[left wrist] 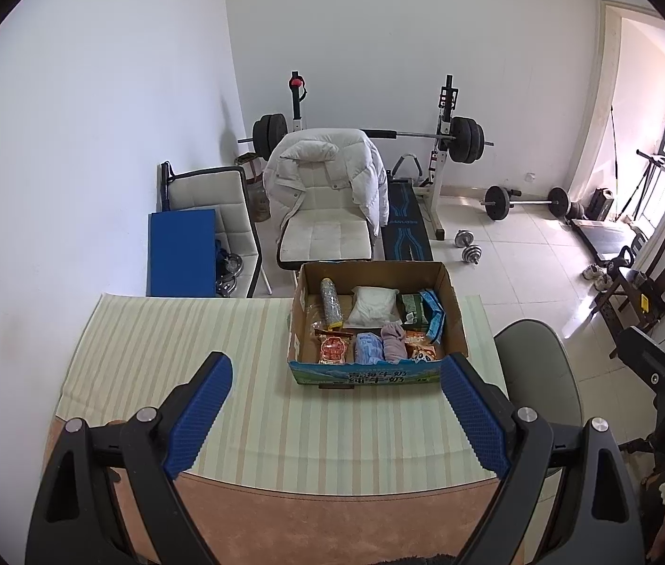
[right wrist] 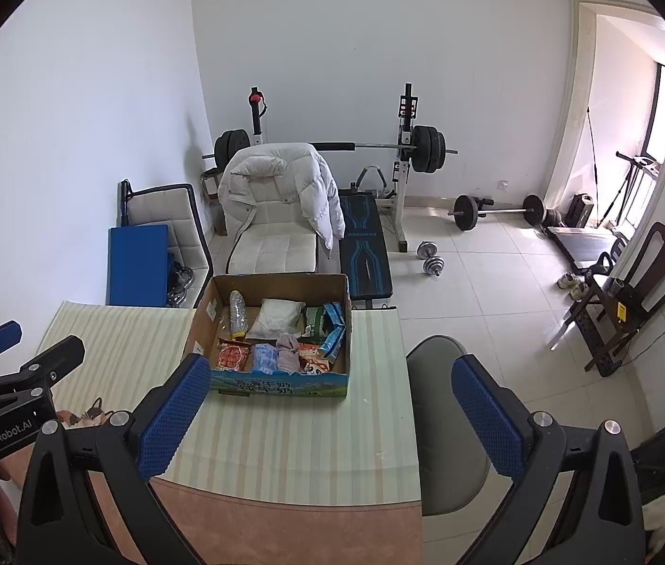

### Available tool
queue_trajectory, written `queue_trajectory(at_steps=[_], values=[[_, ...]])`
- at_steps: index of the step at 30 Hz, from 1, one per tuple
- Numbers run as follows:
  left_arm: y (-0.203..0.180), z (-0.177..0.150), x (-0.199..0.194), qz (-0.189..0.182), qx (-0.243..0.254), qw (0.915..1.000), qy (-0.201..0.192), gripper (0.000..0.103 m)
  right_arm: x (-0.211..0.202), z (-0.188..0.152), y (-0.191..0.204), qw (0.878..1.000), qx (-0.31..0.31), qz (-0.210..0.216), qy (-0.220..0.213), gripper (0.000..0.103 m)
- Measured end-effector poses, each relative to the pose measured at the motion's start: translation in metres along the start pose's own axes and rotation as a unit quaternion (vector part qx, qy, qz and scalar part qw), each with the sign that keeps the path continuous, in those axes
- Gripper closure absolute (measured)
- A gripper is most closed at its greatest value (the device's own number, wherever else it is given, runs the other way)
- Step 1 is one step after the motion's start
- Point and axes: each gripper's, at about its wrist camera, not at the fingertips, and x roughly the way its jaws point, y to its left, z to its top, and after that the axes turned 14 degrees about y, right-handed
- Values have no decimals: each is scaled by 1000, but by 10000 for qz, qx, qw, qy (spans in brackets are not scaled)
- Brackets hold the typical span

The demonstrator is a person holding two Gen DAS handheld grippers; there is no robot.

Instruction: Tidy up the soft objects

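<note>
An open cardboard box stands at the far right of a table with a striped mat; it also shows in the right wrist view. Inside lie a white pouch, a clear bottle, a red snack bag, a blue pack, a mauve rolled cloth and a blue carton. My left gripper is open and empty, held above the mat in front of the box. My right gripper is open and empty, near the box's front right.
A grey round chair stands right of the table. Behind the table are a white chair with a white puffer jacket, a blue board, a weight bench with barbell, and dumbbells on the tiled floor.
</note>
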Motion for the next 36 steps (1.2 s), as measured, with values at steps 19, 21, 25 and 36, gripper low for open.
queue_trajectory(at_steps=[19, 21, 25, 36], values=[[2, 2, -4, 31, -25, 10000, -51, 12, -6, 3, -1, 10000, 25, -6, -44, 0], [2, 2, -4, 36, -23, 10000, -51, 12, -6, 2, -2, 10000, 27, -2, -44, 0], [3, 3, -5, 38, -26, 10000, -44, 12, -6, 3, -1, 10000, 31, -7, -53, 0], [9, 4, -6, 28, -78, 9999, -113, 0, -7, 1, -2, 10000, 47, -18, -61, 0]])
